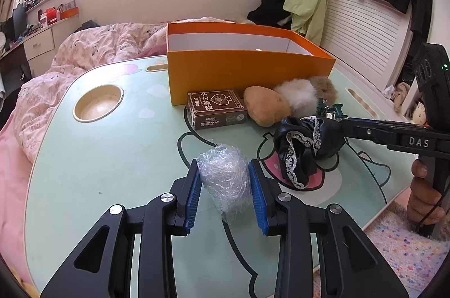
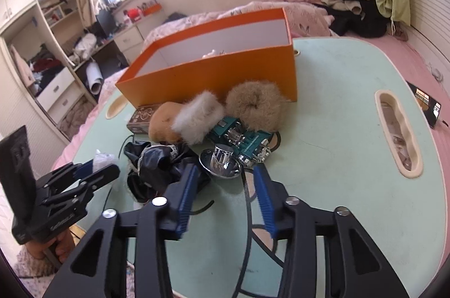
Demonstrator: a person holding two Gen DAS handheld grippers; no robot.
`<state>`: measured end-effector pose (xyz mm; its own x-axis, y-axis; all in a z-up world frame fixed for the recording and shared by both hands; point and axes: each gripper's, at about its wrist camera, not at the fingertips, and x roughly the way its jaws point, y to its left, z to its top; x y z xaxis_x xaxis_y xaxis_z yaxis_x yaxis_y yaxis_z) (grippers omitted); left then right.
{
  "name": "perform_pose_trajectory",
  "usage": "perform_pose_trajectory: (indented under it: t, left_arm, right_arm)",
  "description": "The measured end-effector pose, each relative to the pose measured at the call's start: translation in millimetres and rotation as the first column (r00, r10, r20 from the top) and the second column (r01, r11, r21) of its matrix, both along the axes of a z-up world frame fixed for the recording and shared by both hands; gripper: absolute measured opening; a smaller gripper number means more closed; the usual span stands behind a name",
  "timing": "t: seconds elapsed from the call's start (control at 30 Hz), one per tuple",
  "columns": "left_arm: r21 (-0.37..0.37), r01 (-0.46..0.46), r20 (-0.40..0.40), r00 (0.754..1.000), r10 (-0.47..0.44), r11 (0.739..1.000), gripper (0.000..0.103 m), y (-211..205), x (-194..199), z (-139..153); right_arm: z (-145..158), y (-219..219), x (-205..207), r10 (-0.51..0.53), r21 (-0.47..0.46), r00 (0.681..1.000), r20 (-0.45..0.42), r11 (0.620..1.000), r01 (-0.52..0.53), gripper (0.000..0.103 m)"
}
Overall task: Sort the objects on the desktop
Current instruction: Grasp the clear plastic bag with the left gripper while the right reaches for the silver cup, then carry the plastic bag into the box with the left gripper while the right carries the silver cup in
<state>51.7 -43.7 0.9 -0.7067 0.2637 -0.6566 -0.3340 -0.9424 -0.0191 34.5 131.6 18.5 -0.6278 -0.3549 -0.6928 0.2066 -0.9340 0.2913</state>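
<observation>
On mint bed table [image 1: 84,157], orange box [image 1: 239,73]

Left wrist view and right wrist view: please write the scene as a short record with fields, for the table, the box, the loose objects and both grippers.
surface: green table
container: orange box, open top, at the far side
left gripper: jaws shut on clear plastic wrap bundle
right gripper: nothing between the jaws, beside black lace cloth
in front of box: brown card box, tan plush, white fur ring, brown fur ring
nearer: green toy vehicle, shiny metal cup
</observation>
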Motion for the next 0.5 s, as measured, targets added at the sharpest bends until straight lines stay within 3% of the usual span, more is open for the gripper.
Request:
perform_pose_trajectory:
  t: [0.2, 0.37, 0.43, 0.5]
  left_arm:
    - [0.004, 0.0, 0.006, 1.0, 0.0, 1.0, 0.035, -0.1, -0.7, -1.3]
    - [0.006, 0.0, 0.006, 1.0, 0.0, 1.0, 0.035, 0.2, -0.9, -1.4]
    - [0.007, -0.001, 0.006, 1.0, 0.001, 1.0, 0.035, 0.0, -0.9, -1.4]
    - [0.009, -0.002, 0.005, 1.0, 0.001, 1.0, 0.035, -0.4, -1.2, -0.7]
  right_arm:
    - [-4.7, -12.5, -16.0, 0.009, 0.019, 0.999, 0.038, 1.0, -0.009, 0.039]
    - [-6.9, -29.0, -19.7, 0.007, 0.137, 1.0, -0.002, 0.991, -0.007, 0.039]
    - [-8.8, -35.4, -17.6, 0.008, 0.194, 1.0, -0.018, 0.981, -0.005, 0.029]
    - [-10.3, -36.2, -14.1, 0.019, 0.211, 1.0, -0.023, 0.977, -0.013, 0.028]
